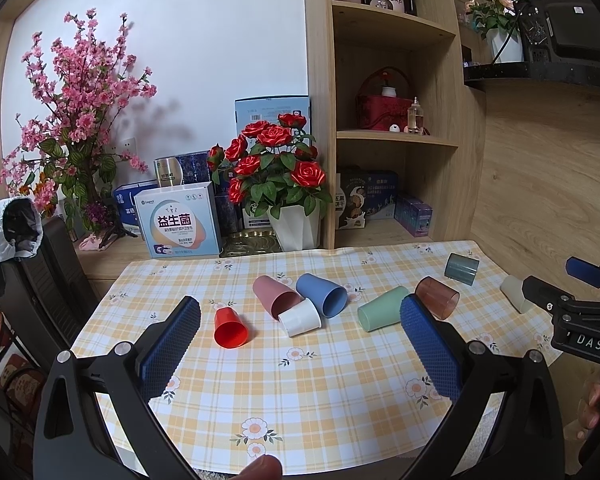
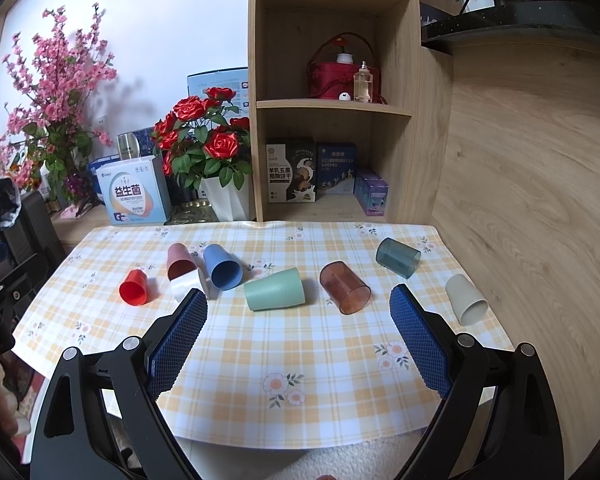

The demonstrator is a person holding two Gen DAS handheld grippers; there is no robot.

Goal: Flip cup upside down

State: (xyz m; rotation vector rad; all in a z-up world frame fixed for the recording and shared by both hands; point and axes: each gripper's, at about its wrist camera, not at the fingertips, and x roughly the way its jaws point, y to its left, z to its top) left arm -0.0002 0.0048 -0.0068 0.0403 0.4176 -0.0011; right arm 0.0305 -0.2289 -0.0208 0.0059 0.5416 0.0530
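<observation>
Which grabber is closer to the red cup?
Left. The left gripper hangs open with the red cup just beside its left finger. The right gripper is open farther right, nearer the green cup and brown cup.

Between the wide-spread blue pads of the left gripper [image 1: 300, 316] and of the right gripper [image 2: 298, 306] lies bare checked floral tablecloth [image 2: 292, 344], free to pass. Beyond the left claw's tips a red plastic cup [image 1: 231, 327], a small white cup [image 1: 300, 317], a dusty-pink cup [image 1: 275, 294] and a blue cup [image 1: 323, 293] crowd together on their sides. Ahead of the right claw lie a mint-green cup [image 2: 274, 289] and a translucent brown cup [image 2: 344, 287], well apart; a cream cup [image 2: 466, 299] lies outside its right pad.
</observation>
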